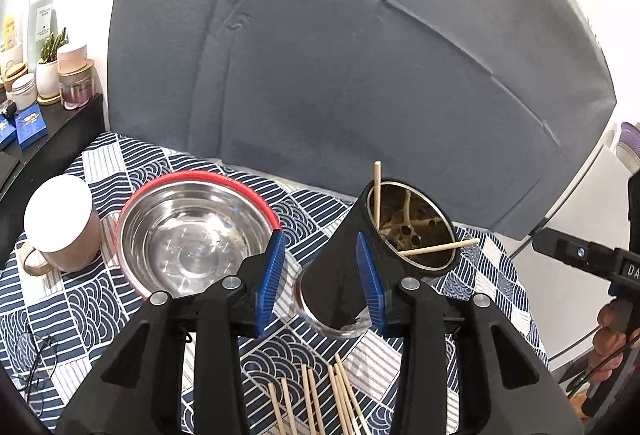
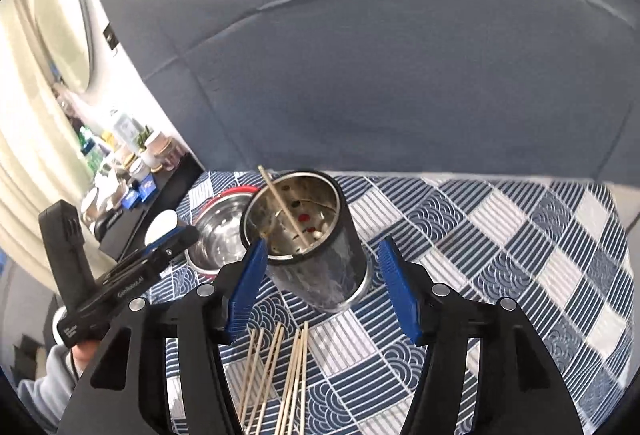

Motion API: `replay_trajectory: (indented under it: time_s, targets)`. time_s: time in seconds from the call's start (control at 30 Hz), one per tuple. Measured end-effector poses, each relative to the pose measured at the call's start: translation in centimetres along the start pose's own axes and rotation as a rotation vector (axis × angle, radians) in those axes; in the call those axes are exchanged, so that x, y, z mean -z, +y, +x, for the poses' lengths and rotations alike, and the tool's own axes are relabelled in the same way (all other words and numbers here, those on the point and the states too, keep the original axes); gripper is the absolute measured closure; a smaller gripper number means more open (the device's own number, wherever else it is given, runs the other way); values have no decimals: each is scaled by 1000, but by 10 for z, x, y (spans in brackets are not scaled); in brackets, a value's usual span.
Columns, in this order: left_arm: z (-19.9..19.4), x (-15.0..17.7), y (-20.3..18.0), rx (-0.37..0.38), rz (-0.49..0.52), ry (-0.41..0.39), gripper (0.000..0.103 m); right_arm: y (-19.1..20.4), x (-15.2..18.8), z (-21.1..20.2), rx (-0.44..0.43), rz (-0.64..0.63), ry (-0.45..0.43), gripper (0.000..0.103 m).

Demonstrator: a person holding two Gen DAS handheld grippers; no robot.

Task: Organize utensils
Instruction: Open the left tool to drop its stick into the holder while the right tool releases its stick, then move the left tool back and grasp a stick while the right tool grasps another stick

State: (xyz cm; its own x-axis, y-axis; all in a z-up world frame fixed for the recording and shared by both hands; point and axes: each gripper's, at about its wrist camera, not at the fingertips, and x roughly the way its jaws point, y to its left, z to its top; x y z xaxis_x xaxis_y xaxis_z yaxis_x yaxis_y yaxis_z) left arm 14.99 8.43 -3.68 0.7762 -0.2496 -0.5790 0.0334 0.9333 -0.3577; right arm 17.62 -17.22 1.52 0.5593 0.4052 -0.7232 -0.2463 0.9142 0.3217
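Two chopsticks (image 1: 377,191) stood inside the steel holder (image 1: 348,267); left tongs (image 1: 322,283) and right tongs (image 2: 320,287) were released, loose chopsticks (image 2: 276,379) at six o'clock.

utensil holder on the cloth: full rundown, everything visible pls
The utensil holder is a round canister, dark and glossy outside, shiny metal inside, with a perforated floor and a metal ring at its foot. It stands on the patterned tablecloth, right of the red-rimmed steel bowl. Two chopsticks lean inside, tips past the rim; more lie loose on the cloth in front. It sits between the left gripper's blue fingers; contact is unclear. The right gripper is open and clear of it.
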Motion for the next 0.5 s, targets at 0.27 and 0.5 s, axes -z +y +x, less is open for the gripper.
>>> replay_trajectory:
  time_s: [0.27, 0.5]
  targets:
    - [4, 26, 6, -50, 20, 71, 42, -7, 38, 21, 45, 4, 84, 43]
    - [8, 57, 18, -88, 27, 161, 30, -1, 76, 47, 43, -21, 172, 36]
